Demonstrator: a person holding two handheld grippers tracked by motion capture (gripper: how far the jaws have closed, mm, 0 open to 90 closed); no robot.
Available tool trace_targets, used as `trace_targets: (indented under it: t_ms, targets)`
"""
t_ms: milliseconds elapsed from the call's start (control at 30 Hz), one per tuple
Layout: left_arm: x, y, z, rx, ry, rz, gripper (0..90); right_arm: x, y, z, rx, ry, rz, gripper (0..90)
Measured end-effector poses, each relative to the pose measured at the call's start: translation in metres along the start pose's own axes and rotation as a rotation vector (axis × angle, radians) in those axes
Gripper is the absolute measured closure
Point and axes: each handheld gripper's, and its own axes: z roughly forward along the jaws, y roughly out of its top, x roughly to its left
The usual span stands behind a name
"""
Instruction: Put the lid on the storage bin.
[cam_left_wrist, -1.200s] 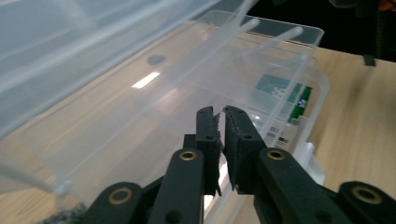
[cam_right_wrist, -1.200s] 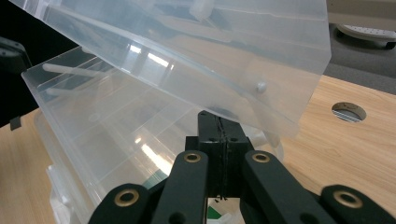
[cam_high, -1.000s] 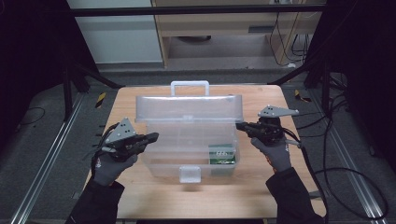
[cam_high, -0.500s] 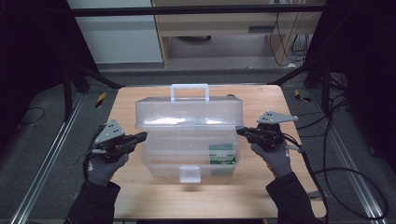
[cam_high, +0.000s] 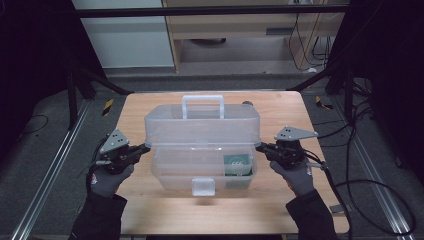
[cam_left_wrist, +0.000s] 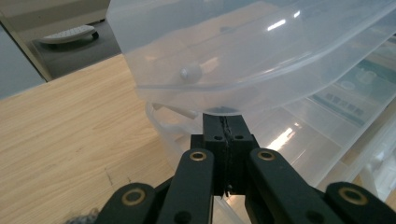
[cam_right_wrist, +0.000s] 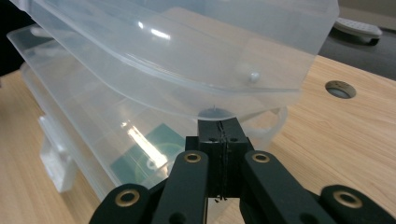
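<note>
While jaws closed | lid (cam_high: 202, 127) rim rests on both tips

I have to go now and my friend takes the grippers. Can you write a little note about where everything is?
Left gripper: jaws shut, empty, tips under the left edge of the box lid.
Right gripper: jaws shut, empty, tips under the lid's right edge.
The clear plastic box sits mid-table; its lid is propped partly open, the front latch is undone, and a green packet lies inside at the right.
Done: latch freed, lid lifted a bit.
Left, probably: swing the lid fully open, both sides evenly.
</note>
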Motion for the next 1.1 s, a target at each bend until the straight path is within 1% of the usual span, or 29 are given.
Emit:
trace_targets:
  t_ms: [200, 300, 400, 533, 633, 700, 733, 767, 833, 900, 933, 1033, 1100]
  targets:
    - [0.001, -0.006, 0.004, 0.033, 0.005, 0.004, 89.4, -0.001, -0.008, -0.003, 0.017, -0.010, 0.005, 90.0]
    - [0.002, -0.010, 0.007, 0.045, 0.002, -0.003, 89.5, -0.001, -0.012, -0.004, 0.027, -0.012, 0.007, 90.0]
    - [0.002, -0.014, 0.010, 0.065, 0.000, 0.003, 89.4, 0.001, -0.015, -0.004, 0.042, -0.019, 0.003, 90.0]
    - [0.005, -0.020, 0.015, 0.091, -0.003, 0.000, 89.4, 0.002, -0.021, -0.003, 0.067, -0.018, -0.002, 90.0]
    - [0.008, -0.023, 0.017, 0.104, 0.004, -0.004, 89.4, 0.001, -0.024, -0.002, 0.088, -0.026, -0.005, 90.0]
    - [0.011, -0.026, 0.019, 0.120, 0.022, -0.009, 89.4, 0.000, -0.027, 0.000, 0.101, -0.033, -0.004, 90.0]
    - [0.012, -0.028, 0.020, 0.122, 0.030, -0.008, 89.4, -0.001, -0.028, 0.001, 0.096, -0.028, -0.002, 90.0]
    - [0.015, -0.029, 0.020, 0.121, 0.027, -0.022, 89.4, -0.002, -0.029, 0.001, 0.100, -0.025, 0.004, 90.0]
    - [0.019, -0.033, 0.021, 0.134, 0.049, -0.036, 89.3, -0.005, -0.033, 0.003, 0.115, -0.052, -0.004, 90.0]
    - [0.024, -0.036, 0.022, 0.137, 0.057, -0.051, 89.3, -0.009, -0.037, 0.005, 0.126, -0.061, 0.009, 90.0]
    - [0.025, -0.038, 0.022, 0.137, 0.066, -0.064, 89.2, -0.012, -0.040, 0.005, 0.133, -0.080, 0.008, 90.0]
    - [0.030, -0.042, 0.024, 0.143, 0.089, -0.076, 87.7, -0.020, -0.046, 0.005, 0.126, -0.105, 0.032, 89.1]
    - [0.032, -0.045, 0.026, 0.143, 0.107, -0.086, 84.9, -0.023, -0.049, 0.005, 0.127, -0.144, 0.035, 86.4]
